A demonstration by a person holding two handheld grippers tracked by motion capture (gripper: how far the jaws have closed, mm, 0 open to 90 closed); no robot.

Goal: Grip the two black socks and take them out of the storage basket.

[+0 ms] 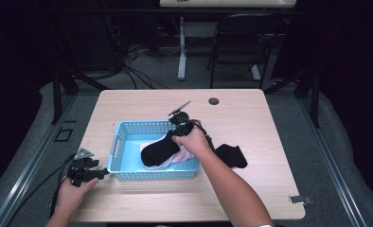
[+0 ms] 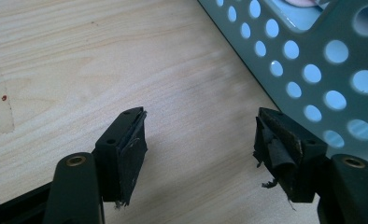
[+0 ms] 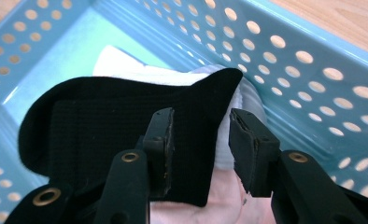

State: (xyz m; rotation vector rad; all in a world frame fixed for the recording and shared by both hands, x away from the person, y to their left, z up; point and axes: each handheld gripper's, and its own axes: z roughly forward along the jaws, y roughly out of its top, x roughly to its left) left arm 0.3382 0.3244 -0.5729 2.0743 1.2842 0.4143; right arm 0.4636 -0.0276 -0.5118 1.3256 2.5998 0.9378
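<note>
A light blue perforated basket (image 1: 142, 124) stands left of the table's middle. In it a black sock (image 1: 158, 149) lies over white and pale pink cloth (image 1: 184, 158). My right gripper (image 1: 179, 125), in a hand, reaches over the basket's far right part. In the right gripper view my right gripper (image 3: 201, 114) is open just above the black sock (image 3: 93, 126). The sock's edge lies between the jaws, and the pads do not press on it. My left gripper (image 1: 99, 171) rests open and empty on the table beside the basket's near left corner (image 2: 313, 56).
A second black sock (image 1: 233, 155) lies on the table just right of the basket, beside the right forearm. A round grommet (image 1: 214, 100) sits near the table's far edge. A strip of tape (image 1: 300, 199) marks the near right corner. A chair (image 1: 241, 42) stands behind the table.
</note>
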